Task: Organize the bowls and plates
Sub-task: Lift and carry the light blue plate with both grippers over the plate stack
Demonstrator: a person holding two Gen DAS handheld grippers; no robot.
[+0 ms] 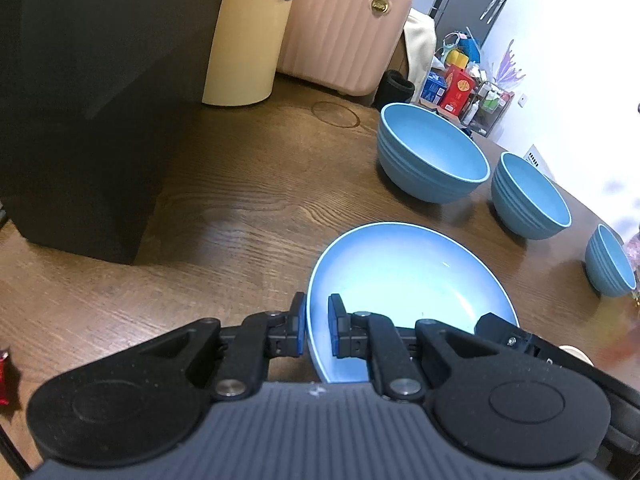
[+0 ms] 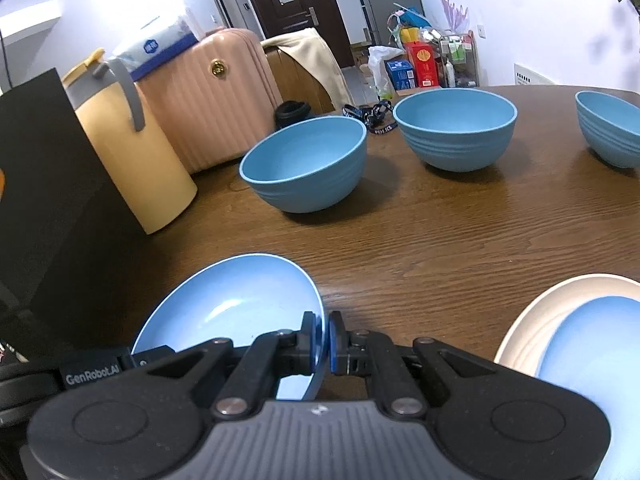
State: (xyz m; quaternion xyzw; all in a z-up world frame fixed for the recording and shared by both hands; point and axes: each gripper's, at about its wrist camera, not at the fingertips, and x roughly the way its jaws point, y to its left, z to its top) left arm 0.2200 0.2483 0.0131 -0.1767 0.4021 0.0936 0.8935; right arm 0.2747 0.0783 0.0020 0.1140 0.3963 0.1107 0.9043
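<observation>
Glossy blue plate [image 1: 408, 276] tilted above the table, three blue bowls [image 2: 308, 164] beyond

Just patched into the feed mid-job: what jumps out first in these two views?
A blue plate pinched on opposite rims by the left gripper and right gripper. Behind it, three blue bowls line the wooden table; at the right, another blue plate sits on a cream plate.

Both tools are matte black plastic with a ribbed grey deck, round side discs and silver pivot screws. The left gripper [image 1: 317, 326] and right gripper [image 2: 325, 342] carry blue pads [image 1: 333, 322]. White "GenRobot.AI" lettering [image 2: 92, 379] marks one housing.
</observation>
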